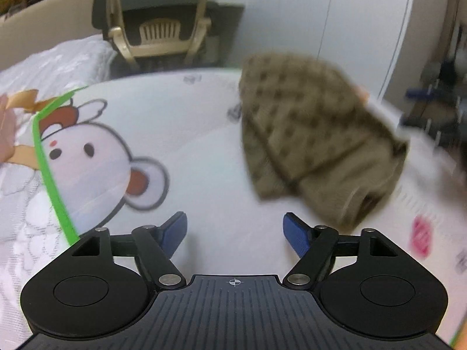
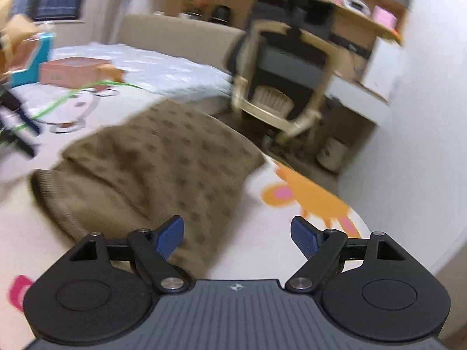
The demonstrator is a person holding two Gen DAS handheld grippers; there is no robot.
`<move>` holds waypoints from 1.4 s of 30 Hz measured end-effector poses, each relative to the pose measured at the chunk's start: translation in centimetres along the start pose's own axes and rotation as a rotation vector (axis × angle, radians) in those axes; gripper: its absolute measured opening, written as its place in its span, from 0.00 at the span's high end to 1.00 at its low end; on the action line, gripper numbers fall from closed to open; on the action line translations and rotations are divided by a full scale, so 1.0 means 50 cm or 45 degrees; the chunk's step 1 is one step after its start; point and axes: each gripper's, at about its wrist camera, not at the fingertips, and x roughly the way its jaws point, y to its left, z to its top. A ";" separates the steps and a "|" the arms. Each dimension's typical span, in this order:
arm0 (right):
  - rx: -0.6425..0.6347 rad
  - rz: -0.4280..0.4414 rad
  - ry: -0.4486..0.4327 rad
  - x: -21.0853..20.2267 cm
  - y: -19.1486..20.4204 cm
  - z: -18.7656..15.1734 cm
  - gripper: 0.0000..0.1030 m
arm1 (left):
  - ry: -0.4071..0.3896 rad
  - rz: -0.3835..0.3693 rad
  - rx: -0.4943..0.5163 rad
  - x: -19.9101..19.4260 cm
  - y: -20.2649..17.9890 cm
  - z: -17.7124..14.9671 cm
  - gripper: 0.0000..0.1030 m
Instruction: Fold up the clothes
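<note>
A brown knitted sweater (image 1: pixel 315 143) with a dotted pattern lies folded in a bundle on the white cartoon-print bed sheet (image 1: pixel 204 151), ahead and to the right of my left gripper (image 1: pixel 235 230). That gripper is open, its blue pads apart over bare sheet with nothing between them. In the right wrist view the same sweater (image 2: pixel 157 169) spreads ahead and to the left. My right gripper (image 2: pixel 237 234) is open too, its left pad above the sweater's near edge, its right pad over the sheet. Both views are motion-blurred.
A beige and black chair (image 2: pixel 289 81) stands past the bed's far edge beside a white wall (image 2: pixel 423 116). A pink box (image 2: pixel 70 71) and other boxes sit on the bed's far left. A desk with shelves (image 2: pixel 364 29) is behind the chair.
</note>
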 end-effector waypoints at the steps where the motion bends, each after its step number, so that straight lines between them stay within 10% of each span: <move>1: -0.053 0.022 0.001 0.004 0.019 0.002 0.18 | -0.038 -0.055 -0.036 -0.004 -0.003 0.010 0.19; 5: -0.240 -0.060 0.016 0.036 0.080 -0.001 0.18 | -0.138 -0.276 -0.130 0.017 -0.035 0.046 0.18; 9: -0.222 -0.416 -0.149 0.016 0.056 0.021 0.18 | -0.153 -0.409 -0.124 0.067 -0.085 0.065 0.11; 15: -0.067 -0.102 0.078 -0.013 0.010 0.002 0.16 | -0.064 -0.441 -0.132 0.141 -0.112 0.054 0.10; 22: -0.116 -0.112 -0.042 -0.021 0.018 0.024 0.16 | -0.106 -0.476 -0.114 0.114 -0.104 0.059 0.10; 31: 0.299 0.010 -0.110 0.166 -0.107 0.165 0.19 | -0.101 -0.522 -0.140 0.150 -0.115 0.069 0.09; 34: 0.180 0.026 -0.043 0.259 -0.070 0.165 0.19 | -0.077 -0.515 -0.148 0.161 -0.111 0.066 0.09; 42: 0.017 -0.437 0.110 0.367 -0.135 0.115 0.19 | 0.016 -0.489 -0.052 0.154 -0.103 0.034 0.09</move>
